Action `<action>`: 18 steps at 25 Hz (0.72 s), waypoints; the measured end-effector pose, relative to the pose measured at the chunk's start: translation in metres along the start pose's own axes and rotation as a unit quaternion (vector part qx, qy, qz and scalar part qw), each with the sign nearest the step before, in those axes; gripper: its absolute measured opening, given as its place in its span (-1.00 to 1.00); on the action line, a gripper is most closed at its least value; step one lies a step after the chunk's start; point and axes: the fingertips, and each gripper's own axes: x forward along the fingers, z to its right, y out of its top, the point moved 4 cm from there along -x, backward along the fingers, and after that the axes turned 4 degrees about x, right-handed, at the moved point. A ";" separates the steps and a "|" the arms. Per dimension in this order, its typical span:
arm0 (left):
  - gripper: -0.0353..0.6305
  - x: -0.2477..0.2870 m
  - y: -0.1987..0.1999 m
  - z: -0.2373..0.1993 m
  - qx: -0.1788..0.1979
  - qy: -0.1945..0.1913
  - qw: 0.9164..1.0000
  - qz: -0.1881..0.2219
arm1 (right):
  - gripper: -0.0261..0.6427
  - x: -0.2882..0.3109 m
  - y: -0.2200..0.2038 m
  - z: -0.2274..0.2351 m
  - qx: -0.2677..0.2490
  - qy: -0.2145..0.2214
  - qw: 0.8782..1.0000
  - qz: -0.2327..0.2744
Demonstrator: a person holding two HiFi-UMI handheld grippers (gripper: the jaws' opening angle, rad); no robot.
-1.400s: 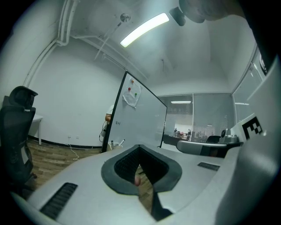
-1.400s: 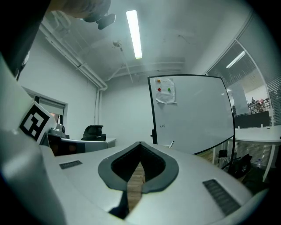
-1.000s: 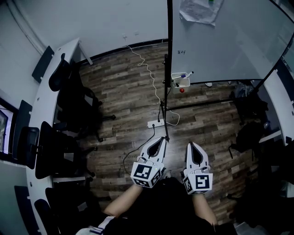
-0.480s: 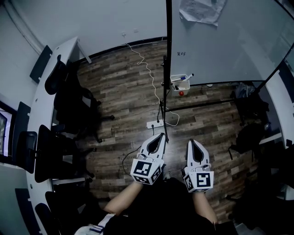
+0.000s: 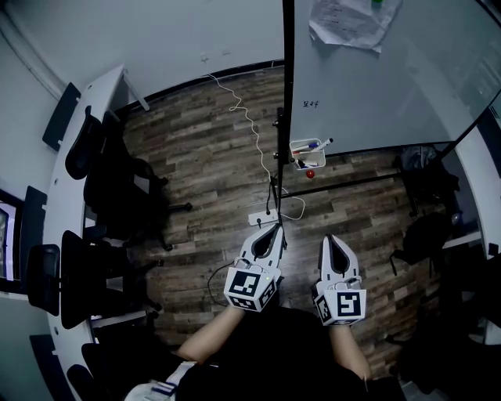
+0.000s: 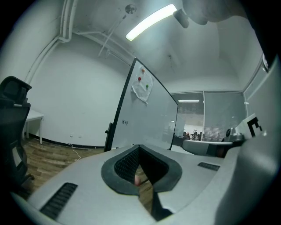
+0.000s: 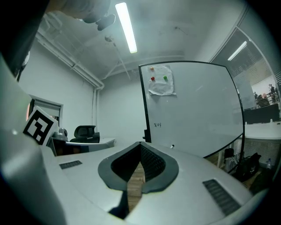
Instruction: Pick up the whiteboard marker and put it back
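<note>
- Left gripper [image 5: 274, 229] and right gripper [image 5: 326, 241] are both closed and empty.
- The marker [image 5: 315, 145] lies in a box [image 5: 312, 158] by the whiteboard [image 5: 376, 78], well ahead of them.
- No step looks done yet: reach, grasp and return all remain.

No legible text for me here.
The small scribble [image 5: 311, 102] on the whiteboard [image 5: 376, 94] is too tiny to read; the pinned paper [image 5: 352, 22] likewise.
</note>
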 end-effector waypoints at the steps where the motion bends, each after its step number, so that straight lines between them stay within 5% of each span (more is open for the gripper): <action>1: -0.87 0.005 0.000 -0.005 -0.001 0.000 1.000 -0.002 | -0.88 0.006 0.000 0.001 0.000 -0.001 1.000 -0.001; 18: -0.87 0.065 0.012 -0.053 -0.006 -0.041 0.999 0.000 | -0.89 0.076 0.001 0.010 -0.001 -0.040 0.999 -0.011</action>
